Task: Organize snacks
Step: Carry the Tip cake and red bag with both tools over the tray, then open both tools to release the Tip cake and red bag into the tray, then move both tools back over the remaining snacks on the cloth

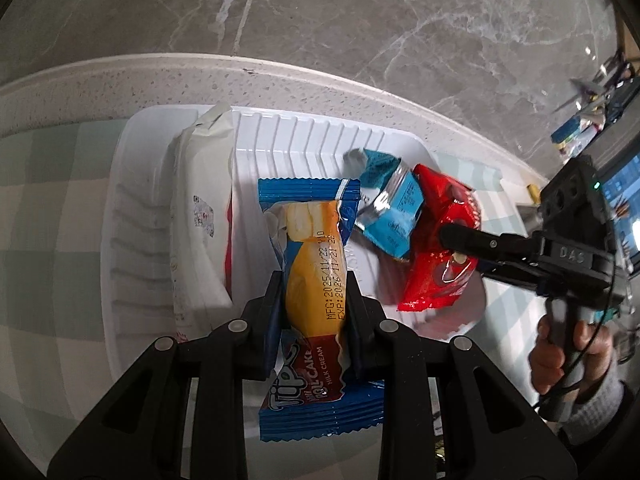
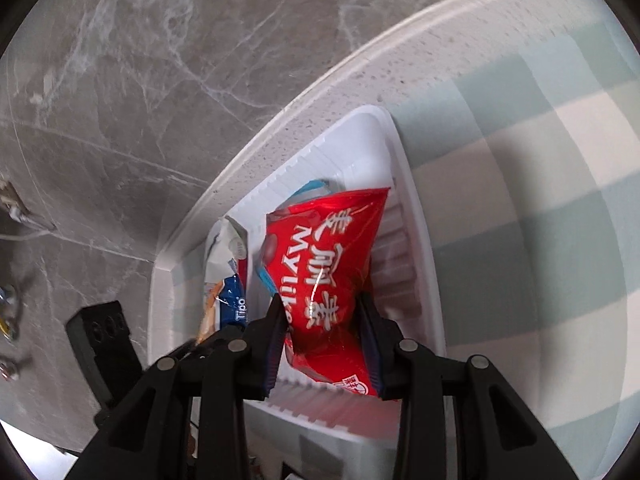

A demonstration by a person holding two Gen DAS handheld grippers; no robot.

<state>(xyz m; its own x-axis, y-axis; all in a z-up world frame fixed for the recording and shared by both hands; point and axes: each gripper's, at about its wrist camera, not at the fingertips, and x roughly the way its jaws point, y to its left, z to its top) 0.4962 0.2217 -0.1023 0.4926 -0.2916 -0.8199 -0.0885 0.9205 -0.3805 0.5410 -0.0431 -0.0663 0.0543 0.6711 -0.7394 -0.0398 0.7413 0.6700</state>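
nearest the left wrist camera, the left gripper (image 1: 316,304) is clenched on a roll cake packet (image 1: 316,280), its pads pressing the plump yellow middle while the crimped blue ends stick out front and back. the packet hangs over the white tray (image 1: 280,140), just beside a long white packet (image 1: 200,216) lying along the tray's left side. a puffed wrapper like this is light and soft, and the film is slick, so the middle hold suits it; a hard squeeze would likely crush the cake, and a crimped end would likely slide out.

in the right wrist view, the right gripper (image 2: 322,312) has a red snack bag (image 2: 332,264) between its pads, which touch the bag's sides over the tray's right part; whether the hold is firm i cannot tell. the bag looks glossy, crinkly and light, loosely filled, so it will probably flop and shift. taking it across the lower middle, where it bulges, seems safest.

further in, a small blue packet (image 1: 394,208) leans half under the red bag. the tray sits on a checked cloth (image 2: 540,240), beyond which runs a speckled counter edge (image 1: 320,80) and then the grey marble floor (image 1: 400,20).
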